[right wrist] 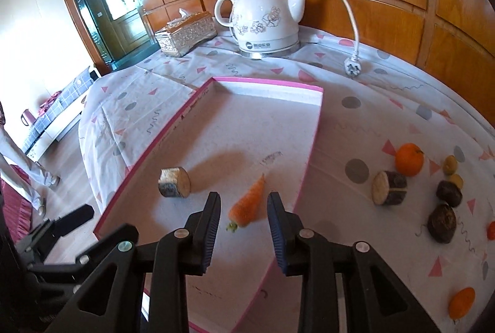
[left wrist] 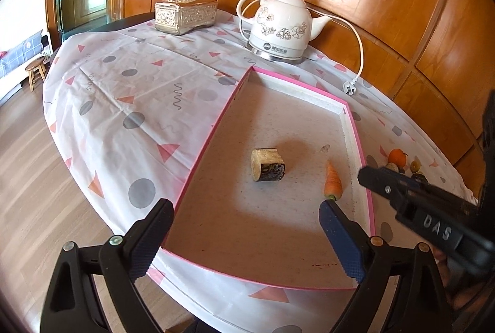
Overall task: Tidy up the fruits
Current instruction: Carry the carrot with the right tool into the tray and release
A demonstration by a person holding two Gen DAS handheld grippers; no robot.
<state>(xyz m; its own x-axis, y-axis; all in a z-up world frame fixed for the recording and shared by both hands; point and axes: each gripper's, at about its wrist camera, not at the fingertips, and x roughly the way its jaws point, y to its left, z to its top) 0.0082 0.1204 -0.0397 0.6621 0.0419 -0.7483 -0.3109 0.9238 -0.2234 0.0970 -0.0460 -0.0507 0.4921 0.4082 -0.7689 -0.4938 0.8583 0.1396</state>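
A shallow pink-rimmed tray [left wrist: 213,128] lies on the patterned tablecloth. In it rest a short log piece [left wrist: 268,165] and a small carrot [right wrist: 247,203]. My right gripper [right wrist: 243,197] hangs low over the tray with its jaws a little apart. The carrot lies on the tray floor between its fingers, with a gap on each side. My left gripper [left wrist: 245,206] stands wide open over the tray's near end, holding nothing. Right of the tray lie an orange [right wrist: 409,159], a second log piece [right wrist: 389,188], two dark fruits [right wrist: 441,223] and small yellow-green ones [right wrist: 450,164].
A white electric kettle [left wrist: 280,26] and a silver tissue box [left wrist: 185,14] stand at the back by the wood-panelled wall, the kettle's plug [left wrist: 349,89] loose on the cloth. Another orange fruit [right wrist: 461,303] lies near the table's right front. A person's legs [right wrist: 18,166] stand left.
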